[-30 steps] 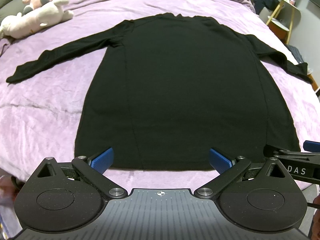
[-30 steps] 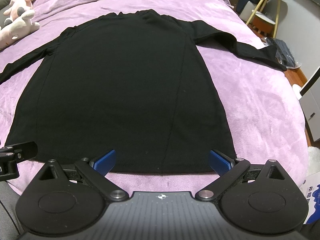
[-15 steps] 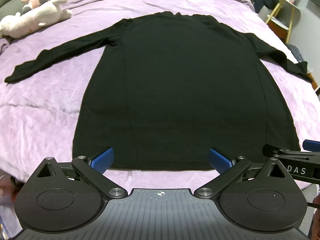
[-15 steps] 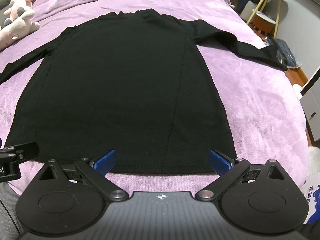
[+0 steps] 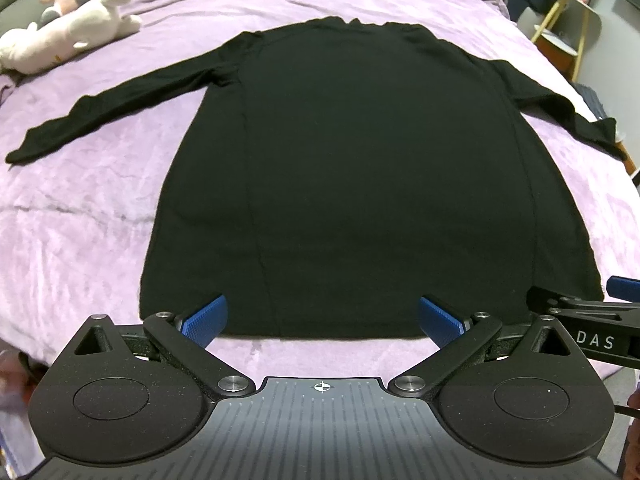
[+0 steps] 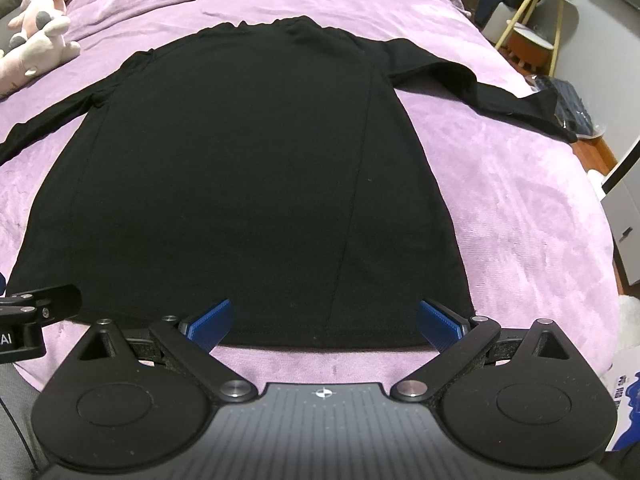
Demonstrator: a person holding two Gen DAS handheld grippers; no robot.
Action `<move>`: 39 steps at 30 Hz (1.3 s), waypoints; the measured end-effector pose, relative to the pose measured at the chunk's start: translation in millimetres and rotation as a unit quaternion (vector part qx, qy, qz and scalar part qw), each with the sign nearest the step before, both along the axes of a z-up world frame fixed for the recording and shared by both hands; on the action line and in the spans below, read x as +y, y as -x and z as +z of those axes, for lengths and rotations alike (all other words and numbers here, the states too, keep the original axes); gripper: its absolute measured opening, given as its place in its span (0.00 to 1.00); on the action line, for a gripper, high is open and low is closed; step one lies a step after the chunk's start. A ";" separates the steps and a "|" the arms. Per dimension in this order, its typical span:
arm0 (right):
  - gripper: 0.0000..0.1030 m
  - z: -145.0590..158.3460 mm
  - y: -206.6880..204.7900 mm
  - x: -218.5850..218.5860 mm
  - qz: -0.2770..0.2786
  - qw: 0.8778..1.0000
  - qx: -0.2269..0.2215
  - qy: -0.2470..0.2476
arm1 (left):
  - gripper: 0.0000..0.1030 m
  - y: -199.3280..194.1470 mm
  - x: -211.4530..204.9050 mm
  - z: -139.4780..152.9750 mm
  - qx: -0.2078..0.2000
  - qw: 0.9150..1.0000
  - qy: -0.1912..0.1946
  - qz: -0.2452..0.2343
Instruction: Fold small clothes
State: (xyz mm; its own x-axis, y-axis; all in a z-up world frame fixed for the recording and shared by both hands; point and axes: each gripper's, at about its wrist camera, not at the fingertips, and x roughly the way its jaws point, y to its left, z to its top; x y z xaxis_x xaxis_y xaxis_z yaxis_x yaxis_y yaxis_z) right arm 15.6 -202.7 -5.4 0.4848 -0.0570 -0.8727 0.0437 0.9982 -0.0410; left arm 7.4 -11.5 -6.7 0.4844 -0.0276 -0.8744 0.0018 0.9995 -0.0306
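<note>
Spread flat across the middle of both frames on a purple bed (image 5: 80, 220): a black long-sleeved top (image 5: 360, 184), collar at the top of the frame, hem along the bottom. At upper left, a stuffed toy (image 5: 76, 36), well apart from the left sleeve (image 5: 112, 116). At lower centre of the left view, the left hand-held gripper (image 5: 322, 318), blue pads wide apart, empty, poised just over the hem. Likewise in the right view, the right hand-held gripper (image 6: 324, 322), spread wide and empty. Folding apparently not yet begun. Best done, probably, by pinching the hem near each lower corner, lifting both evenly and keeping the cloth taut. Right sleeve (image 6: 480, 84) trailing toward the bed's edge at upper right, likely needing tucking first. No containers in view.
</note>
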 end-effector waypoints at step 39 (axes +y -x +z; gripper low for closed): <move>0.63 -31.1 -137.9 -298.5 -0.286 0.899 -0.220 -0.248 | 1.00 -69.6 15.9 -33.3 -0.009 0.997 0.078 0.024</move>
